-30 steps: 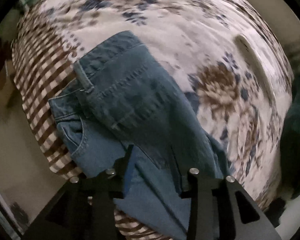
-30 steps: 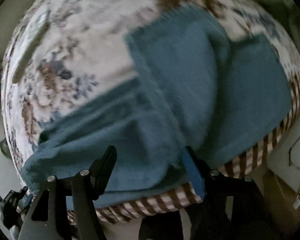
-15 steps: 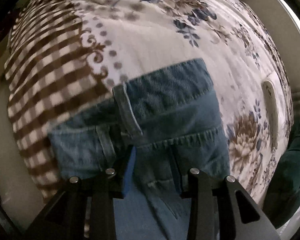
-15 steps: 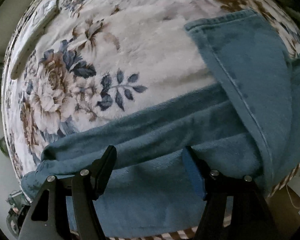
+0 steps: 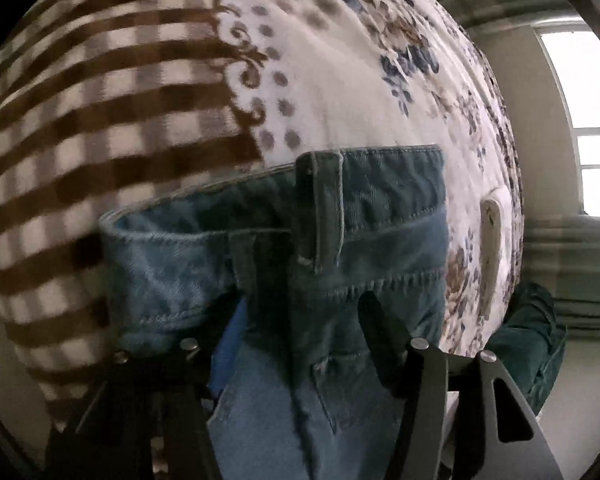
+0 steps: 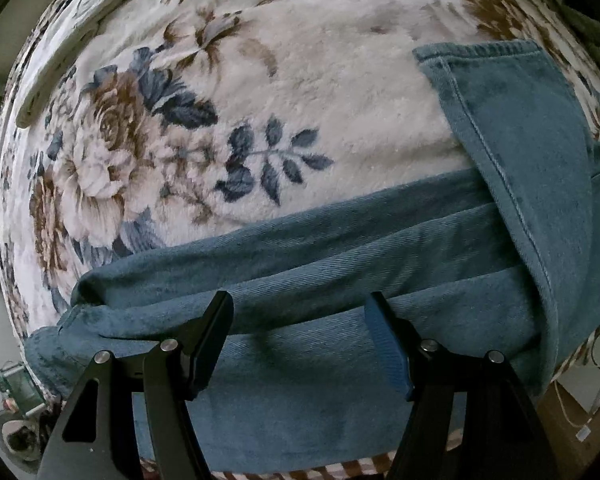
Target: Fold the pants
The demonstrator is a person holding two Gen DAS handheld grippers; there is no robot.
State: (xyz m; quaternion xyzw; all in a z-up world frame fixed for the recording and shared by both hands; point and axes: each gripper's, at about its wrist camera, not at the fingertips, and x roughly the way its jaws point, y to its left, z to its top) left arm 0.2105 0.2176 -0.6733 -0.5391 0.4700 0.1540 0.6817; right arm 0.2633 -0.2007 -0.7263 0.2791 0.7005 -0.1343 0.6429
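Blue denim pants (image 5: 380,216) lie on a bed with a floral and checked blanket (image 5: 140,92). In the left wrist view the waistband with a belt loop fills the lower middle; my left gripper (image 5: 300,304) is open, its fingers down on the denim just below the waistband. In the right wrist view the folded legs (image 6: 340,248) cross the lower frame, with a leg end folded over at the right (image 6: 512,120). My right gripper (image 6: 300,304) is open, its fingers straddling the folded edge of the legs.
A white flat object (image 5: 490,236) lies on the blanket to the right of the waistband; it also shows in the right wrist view (image 6: 76,40). A dark green cloth (image 5: 528,340) lies beyond the bed's right edge. A window (image 5: 588,120) is at right.
Both grippers have moved in closer to the pants. The left one has gone up to the waistband. The right one has lowered onto the folded legs.
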